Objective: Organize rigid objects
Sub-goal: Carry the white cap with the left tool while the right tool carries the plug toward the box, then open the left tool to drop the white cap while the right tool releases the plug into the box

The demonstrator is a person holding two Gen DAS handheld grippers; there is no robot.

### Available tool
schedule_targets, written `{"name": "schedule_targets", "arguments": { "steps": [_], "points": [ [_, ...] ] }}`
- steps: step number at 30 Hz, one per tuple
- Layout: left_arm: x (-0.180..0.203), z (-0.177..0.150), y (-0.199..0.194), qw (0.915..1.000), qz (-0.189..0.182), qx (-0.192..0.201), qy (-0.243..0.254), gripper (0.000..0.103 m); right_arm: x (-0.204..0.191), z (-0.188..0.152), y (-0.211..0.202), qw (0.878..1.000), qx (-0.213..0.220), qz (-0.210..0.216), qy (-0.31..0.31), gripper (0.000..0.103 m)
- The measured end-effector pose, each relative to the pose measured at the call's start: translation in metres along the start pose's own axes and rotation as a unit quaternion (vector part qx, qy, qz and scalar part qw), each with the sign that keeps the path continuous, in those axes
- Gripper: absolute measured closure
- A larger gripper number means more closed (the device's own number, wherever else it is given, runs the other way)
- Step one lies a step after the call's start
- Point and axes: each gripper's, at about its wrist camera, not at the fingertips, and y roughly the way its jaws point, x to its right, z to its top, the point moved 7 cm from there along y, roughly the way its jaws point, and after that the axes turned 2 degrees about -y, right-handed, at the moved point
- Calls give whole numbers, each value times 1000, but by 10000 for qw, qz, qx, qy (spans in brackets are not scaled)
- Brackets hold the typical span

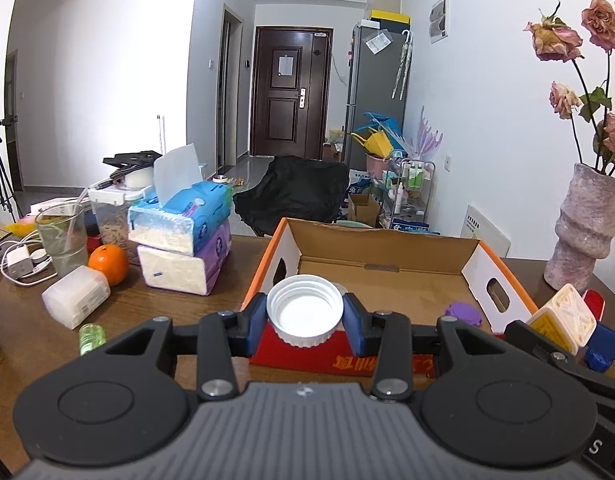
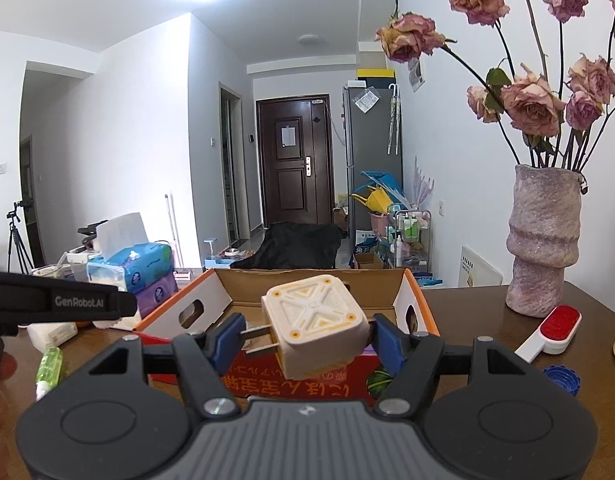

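The left hand-held gripper [image 1: 304,312] pinches a white bottle cap [image 1: 304,309] by its rim, open side up, held just over the near wall of the open cardboard box [image 1: 387,276] on the bench [image 1: 35,332]. The right hand-held gripper [image 2: 303,338] clamps a cream plug adapter [image 2: 315,324], one pad against its metal prongs and the other against the opposite end, and it also hangs at the box's near edge. A purple cap [image 1: 462,313] already lies inside the box. The step in hand looks like dropping both pieces into the box. To do it well, each gripper should carry its piece forward past the near wall until it sits clearly above the box floor, then lower before the fingers part, so the cap does not roll and the adapter does not bounce out. The grip on the prongs seems slippery, so that hand is best kept level. A blue cap [image 2: 562,378] and a green tube [image 1: 91,338] remain on the bench.
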Motion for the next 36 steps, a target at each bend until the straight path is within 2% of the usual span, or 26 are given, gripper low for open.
{"name": "schedule_targets", "arguments": {
  "steps": [21,36],
  "points": [
    [11,17,73,9998,13,-196,28,62,23,17,75,9998,-49,-52,182,35],
    [19,29,119,9995,35,-260,155,62,30,16,118,9997,-190,-122,116,35]
  ]
}}
